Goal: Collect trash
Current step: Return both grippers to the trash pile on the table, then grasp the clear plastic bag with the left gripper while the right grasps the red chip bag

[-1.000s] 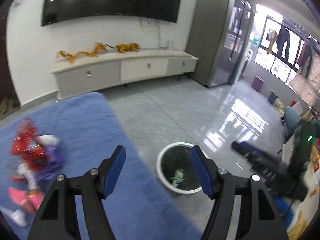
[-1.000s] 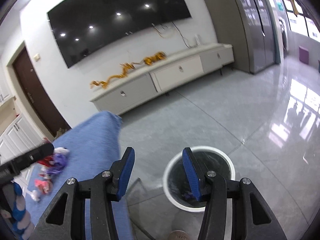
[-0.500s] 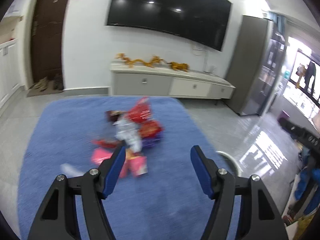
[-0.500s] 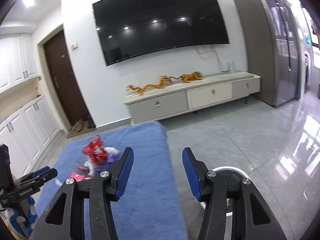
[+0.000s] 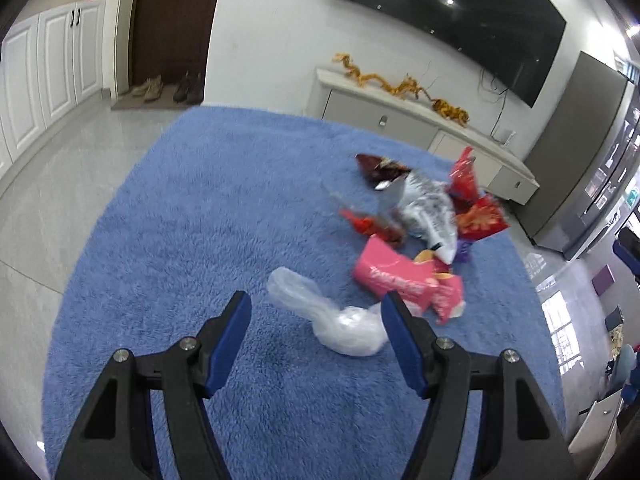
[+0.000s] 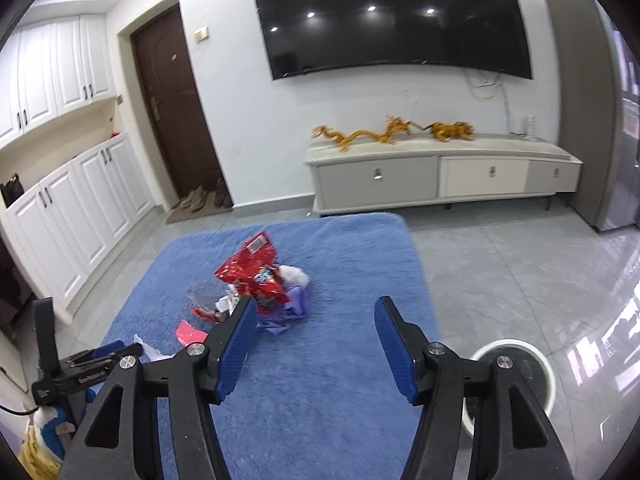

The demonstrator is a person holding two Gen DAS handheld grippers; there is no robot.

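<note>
While both tools hang over the blue rug [image 5: 168, 240], the left gripper [image 5: 316, 320] has jaws apart w/ nothing clamped, clear plastic bag [image 5: 340, 320] just ahead. Right gripper [image 6: 312, 328] jaws are opening, empty. Wrapper pile [image 5: 424, 208] mid-rug; pink packet [image 5: 400, 276] lettering too blurred to read. White bin [image 6: 532, 364] off rug, right. TV cabinet [image 6: 440, 176] behind.

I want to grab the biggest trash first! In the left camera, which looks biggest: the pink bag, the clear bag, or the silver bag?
1. Pink bag and clear bag: about alike, and both lie nearer the camera, so unsure.
2. Silver bag: looks a bit smaller, but lies farther off.
</note>
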